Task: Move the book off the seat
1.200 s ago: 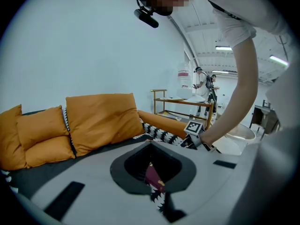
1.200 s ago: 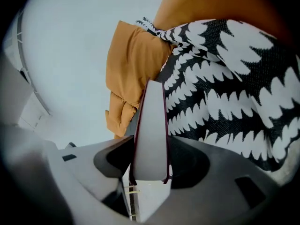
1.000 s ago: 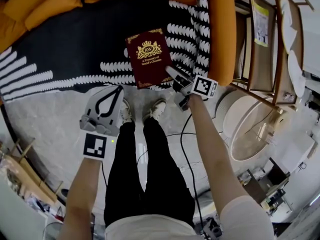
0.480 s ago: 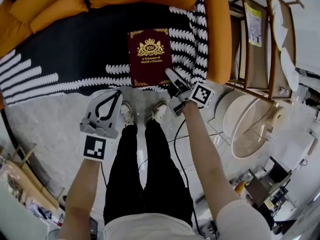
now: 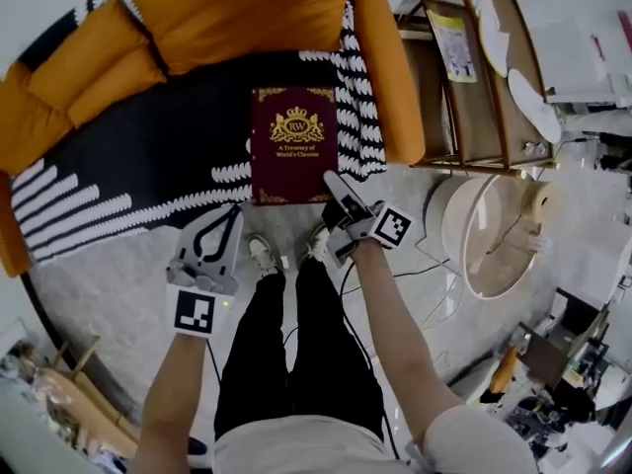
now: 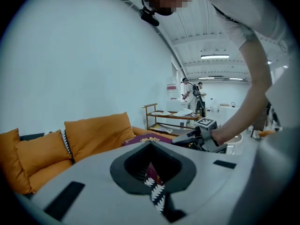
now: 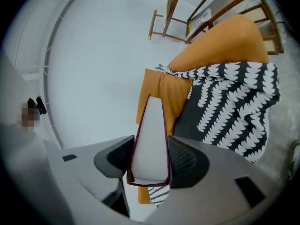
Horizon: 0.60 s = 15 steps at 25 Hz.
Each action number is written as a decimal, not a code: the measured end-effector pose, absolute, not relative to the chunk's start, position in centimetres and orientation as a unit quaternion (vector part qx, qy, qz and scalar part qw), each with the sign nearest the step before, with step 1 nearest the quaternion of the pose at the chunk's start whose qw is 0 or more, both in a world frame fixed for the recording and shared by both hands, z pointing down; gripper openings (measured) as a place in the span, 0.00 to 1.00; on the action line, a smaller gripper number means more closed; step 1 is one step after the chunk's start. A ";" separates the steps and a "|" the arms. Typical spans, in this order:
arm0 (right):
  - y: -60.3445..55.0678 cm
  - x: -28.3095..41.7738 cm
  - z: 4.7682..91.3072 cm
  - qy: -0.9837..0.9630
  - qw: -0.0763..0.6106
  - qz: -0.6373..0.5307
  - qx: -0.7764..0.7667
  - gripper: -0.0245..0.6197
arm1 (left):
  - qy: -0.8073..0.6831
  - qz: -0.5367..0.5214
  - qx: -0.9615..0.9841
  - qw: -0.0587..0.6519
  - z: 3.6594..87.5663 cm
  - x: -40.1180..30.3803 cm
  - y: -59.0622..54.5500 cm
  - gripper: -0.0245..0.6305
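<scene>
The book (image 5: pixel 292 144) is clamped at its near right corner by the right gripper (image 5: pixel 333 184), at the front edge of the seat (image 5: pixel 148 161); gripped off centre, it may be twisted loose and dropped. The left gripper (image 5: pixel 233 215) is seen closed and empty

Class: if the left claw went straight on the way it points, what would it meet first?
Probably the patterned throw draped over the sofa; the book lies just beyond, though depth is unclear.
</scene>
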State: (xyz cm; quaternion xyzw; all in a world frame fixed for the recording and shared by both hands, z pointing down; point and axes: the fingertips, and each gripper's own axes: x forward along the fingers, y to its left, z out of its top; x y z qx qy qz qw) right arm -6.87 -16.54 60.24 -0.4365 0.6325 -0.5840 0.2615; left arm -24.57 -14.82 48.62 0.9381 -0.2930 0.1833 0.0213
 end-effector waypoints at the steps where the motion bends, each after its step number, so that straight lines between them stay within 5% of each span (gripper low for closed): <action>1: -16.0 -6.6 59.2 0.630 0.270 -0.579 -0.441 0.40 | -0.286 0.180 0.941 0.015 47.9 -24.4 -14.7 0.06; 15: -3.6 1.7 42.3 0.562 0.390 -0.483 -0.546 0.40 | -0.164 0.104 0.981 0.015 35.8 -16.2 -9.1 0.06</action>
